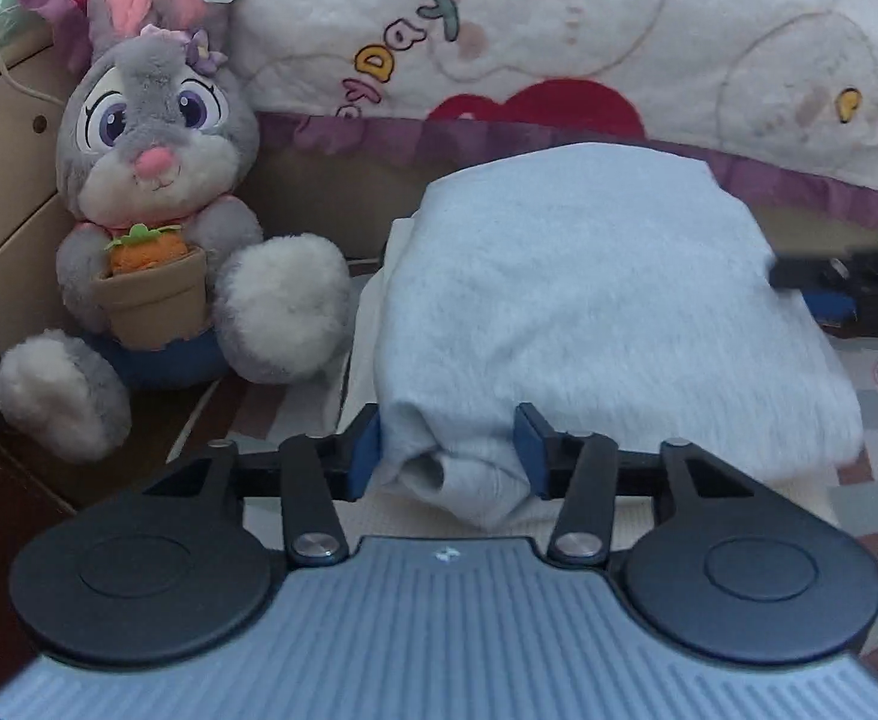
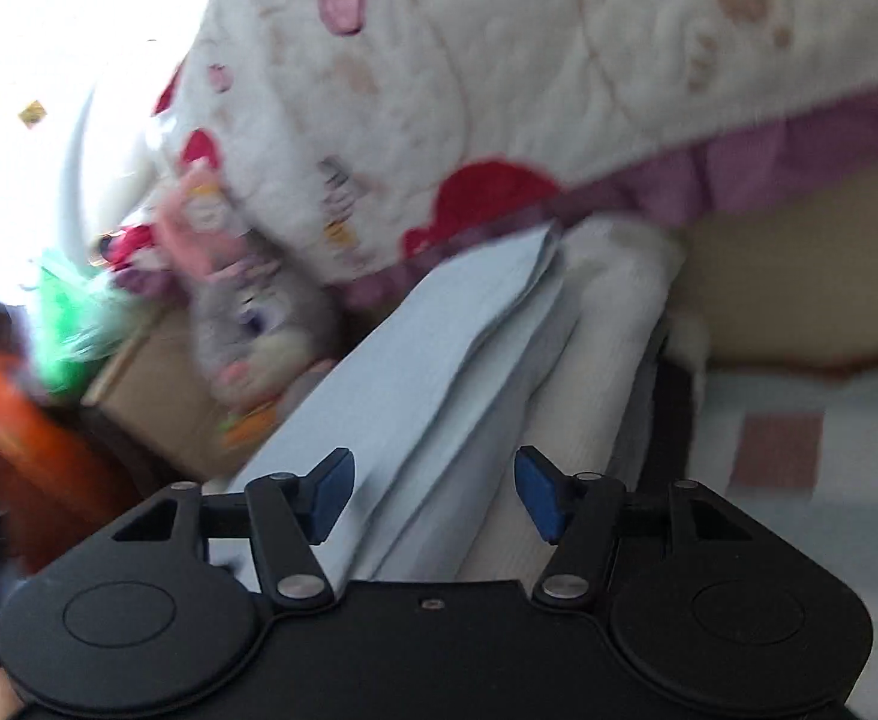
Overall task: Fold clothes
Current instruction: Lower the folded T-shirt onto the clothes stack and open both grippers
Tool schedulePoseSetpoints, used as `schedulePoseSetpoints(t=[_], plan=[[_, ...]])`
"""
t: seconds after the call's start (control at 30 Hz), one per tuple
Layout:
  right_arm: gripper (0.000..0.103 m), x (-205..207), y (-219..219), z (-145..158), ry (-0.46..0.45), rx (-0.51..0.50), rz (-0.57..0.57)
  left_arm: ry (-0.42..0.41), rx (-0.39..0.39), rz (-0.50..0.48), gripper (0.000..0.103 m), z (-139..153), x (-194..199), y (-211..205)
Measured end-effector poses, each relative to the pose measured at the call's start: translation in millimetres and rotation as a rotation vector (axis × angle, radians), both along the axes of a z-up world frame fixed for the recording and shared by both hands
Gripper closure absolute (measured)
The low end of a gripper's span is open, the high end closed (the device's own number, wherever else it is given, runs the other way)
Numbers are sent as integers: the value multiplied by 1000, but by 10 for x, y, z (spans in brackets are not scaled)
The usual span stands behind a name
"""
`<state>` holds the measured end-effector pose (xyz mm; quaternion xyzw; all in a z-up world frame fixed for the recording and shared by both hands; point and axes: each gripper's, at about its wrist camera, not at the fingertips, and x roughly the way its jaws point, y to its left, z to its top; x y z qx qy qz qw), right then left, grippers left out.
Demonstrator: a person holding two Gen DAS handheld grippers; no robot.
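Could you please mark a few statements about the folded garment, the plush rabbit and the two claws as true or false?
1. The folded light blue garment lies on a white folded item. True.
2. The plush rabbit holds a toy fish. False: it holds a pot with a carrot.
3. Blue fabric sits between the left claw pads. True.
4. The right claw is shut tight on nothing. False: its jaws stand apart, with the garment's edge between them.
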<state>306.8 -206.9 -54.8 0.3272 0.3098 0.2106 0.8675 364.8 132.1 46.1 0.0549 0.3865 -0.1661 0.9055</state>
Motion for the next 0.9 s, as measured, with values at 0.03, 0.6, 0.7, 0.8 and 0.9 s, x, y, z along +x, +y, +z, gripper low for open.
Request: schedulePoseSetpoints(t=[0.03,0.6,0.7,0.8,0.9], plan=[[38,-99,38,-8,-2,26,33,6,-26,5,53,-3,-18,42],[99,-629,308,-346,129,485,60,43,-35,44,85,218,-17,188],[95,-810,284,-275,89,245,50,20,46,-21,84,192,-162,29],[64,-1072,438,85,-128,-41,84,-146,-12,-23,83,298,-382,-8],[62,-1305,723,441,-413,-365,123,-322,-127,31,52,381,-503,-27]])
